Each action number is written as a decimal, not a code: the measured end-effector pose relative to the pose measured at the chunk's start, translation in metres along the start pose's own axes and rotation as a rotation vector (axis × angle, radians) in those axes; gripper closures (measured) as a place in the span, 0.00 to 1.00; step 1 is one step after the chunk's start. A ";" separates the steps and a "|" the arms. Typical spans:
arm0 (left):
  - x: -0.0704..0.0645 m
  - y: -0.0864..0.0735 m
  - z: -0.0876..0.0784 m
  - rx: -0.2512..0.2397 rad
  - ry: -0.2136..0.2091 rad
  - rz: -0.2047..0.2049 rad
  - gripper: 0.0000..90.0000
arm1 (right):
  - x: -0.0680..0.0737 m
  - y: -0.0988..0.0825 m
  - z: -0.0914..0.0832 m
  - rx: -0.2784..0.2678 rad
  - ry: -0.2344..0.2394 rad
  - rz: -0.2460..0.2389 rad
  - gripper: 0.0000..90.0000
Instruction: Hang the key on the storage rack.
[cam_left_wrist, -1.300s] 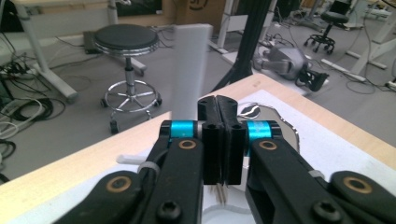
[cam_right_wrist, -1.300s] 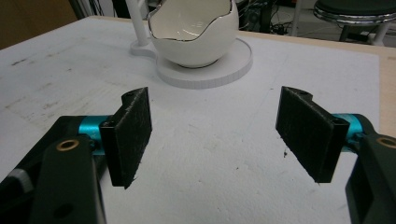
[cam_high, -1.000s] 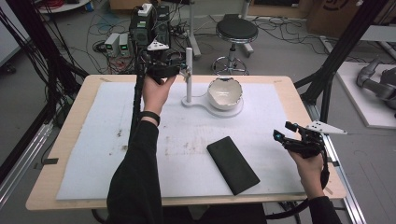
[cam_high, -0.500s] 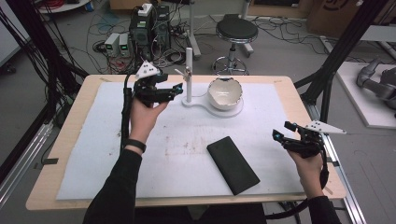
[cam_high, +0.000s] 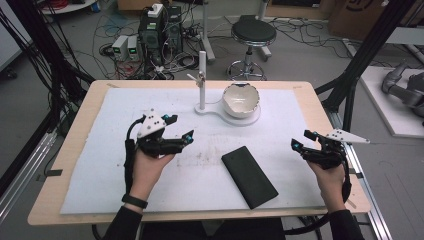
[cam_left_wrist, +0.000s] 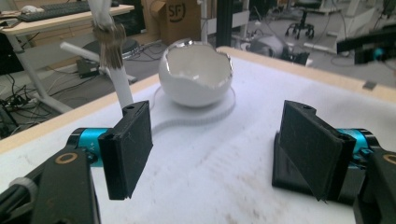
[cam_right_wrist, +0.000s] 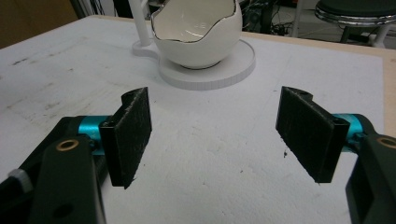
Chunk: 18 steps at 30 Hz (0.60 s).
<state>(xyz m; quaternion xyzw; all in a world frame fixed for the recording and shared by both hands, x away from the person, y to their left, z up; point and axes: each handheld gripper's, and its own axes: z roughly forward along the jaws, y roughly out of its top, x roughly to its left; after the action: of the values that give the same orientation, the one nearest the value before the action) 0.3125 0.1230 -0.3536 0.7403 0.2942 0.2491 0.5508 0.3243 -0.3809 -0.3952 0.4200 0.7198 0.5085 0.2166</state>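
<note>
At centre-left of the high view my left gripper (cam_high: 181, 128), jaws just opened wide w/ nothing between, should approach the black slab (cam_high: 249, 176) at lower centre squarely; right gripper (cam_high: 300, 140), also wide & empty, waits at right.

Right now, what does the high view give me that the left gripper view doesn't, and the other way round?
High view alone: the black rectangular slab lying flat between the hands, the stool behind the table, and the right gripper, open and empty. Left gripper view alone: the left gripper seen close, its pads wide apart over bare white mat. Both: the eggshell-shaped white bowl on its white base with the upright post.
</note>
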 end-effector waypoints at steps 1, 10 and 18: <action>-0.001 -0.003 -0.002 0.005 -0.003 0.002 0.29 | 0.000 0.000 0.000 0.001 -0.001 -0.002 0.31; 0.002 -0.037 -0.026 -0.020 0.009 -0.041 0.28 | 0.004 0.001 0.002 -0.001 -0.003 -0.004 0.31; 0.008 -0.040 -0.027 -0.029 0.006 -0.056 0.27 | 0.002 -0.001 -0.001 -0.006 -0.017 -0.008 0.30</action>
<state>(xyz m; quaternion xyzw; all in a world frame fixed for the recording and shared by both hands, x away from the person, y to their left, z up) 0.2930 0.1556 -0.3845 0.7228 0.3128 0.2399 0.5676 0.3221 -0.3803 -0.3958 0.4208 0.7179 0.5064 0.2259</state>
